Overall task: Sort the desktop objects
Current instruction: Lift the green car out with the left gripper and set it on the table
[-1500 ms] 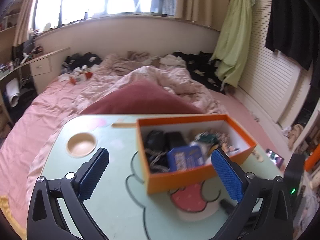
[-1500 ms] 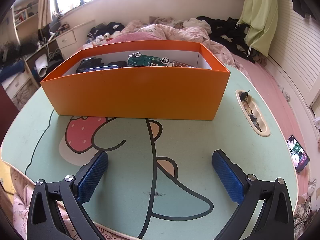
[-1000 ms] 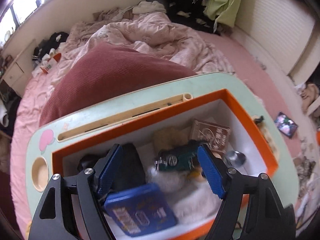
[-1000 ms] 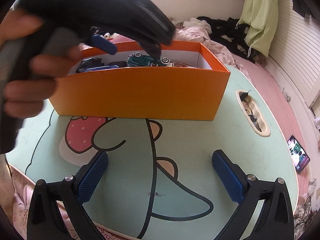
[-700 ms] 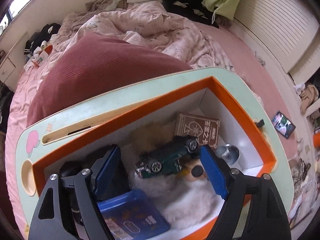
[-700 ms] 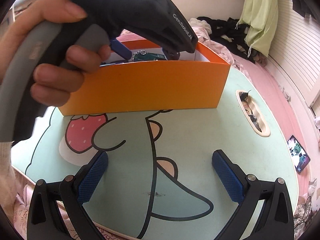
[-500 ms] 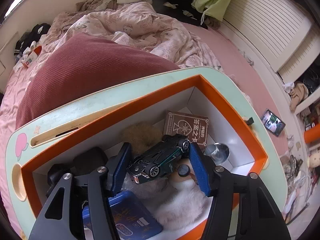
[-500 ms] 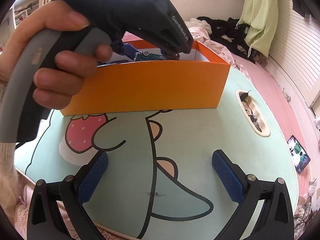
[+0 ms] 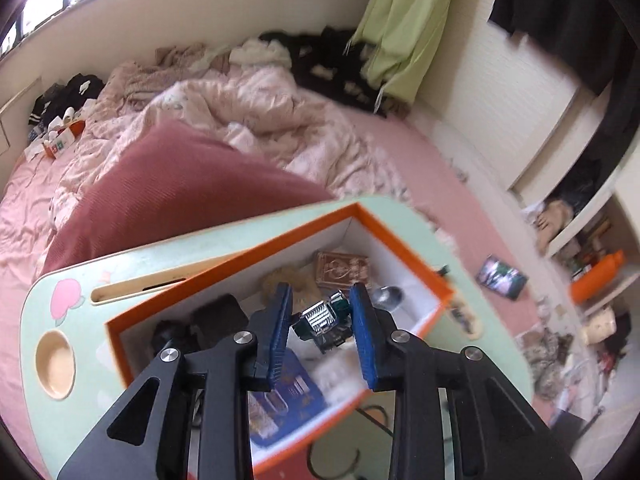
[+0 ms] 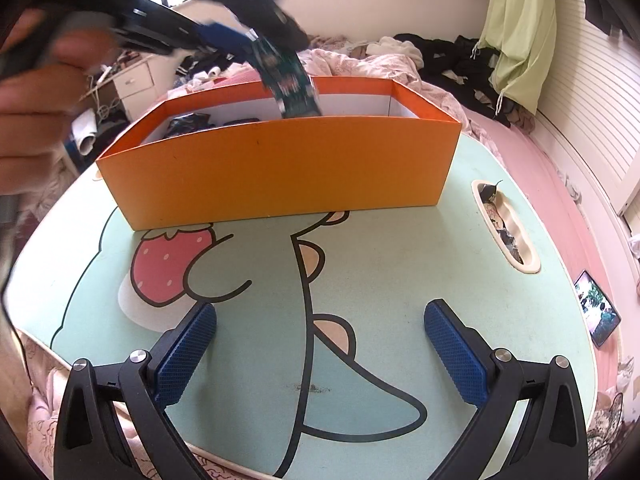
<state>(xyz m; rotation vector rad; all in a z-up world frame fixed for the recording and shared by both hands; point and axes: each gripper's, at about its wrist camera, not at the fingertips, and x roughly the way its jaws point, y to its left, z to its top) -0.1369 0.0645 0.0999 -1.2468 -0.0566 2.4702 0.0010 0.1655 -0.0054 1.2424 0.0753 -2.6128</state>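
A dark green toy car (image 9: 324, 326) hangs nose-down between the blue pads of my left gripper (image 9: 320, 300), whose jaws are closing on it. The right wrist view shows that car (image 10: 290, 80) lifted above the rim of the orange box (image 10: 280, 172), with the left gripper (image 10: 240, 40) blurred at the top left. Lower in the box (image 9: 400, 256) lie a blue tin (image 9: 280, 400), a brown card pack (image 9: 340, 272), a metal piece (image 9: 386, 294) and black items (image 9: 216, 312). My right gripper (image 10: 320, 312) stands open over the green cartoon table (image 10: 400, 260), nothing between its fingers.
A person's hand (image 10: 36, 100) holds the left gripper's handle. The table has a round cup recess (image 9: 54, 360) and a side slot (image 10: 504, 228) with small bits. A red pillow (image 9: 168, 200) and rumpled bedding lie beyond. A phone (image 10: 598, 312) lies on the floor.
The left gripper's jaws narrowed onto the green car and lifted it up out of the box. The right gripper has not moved.
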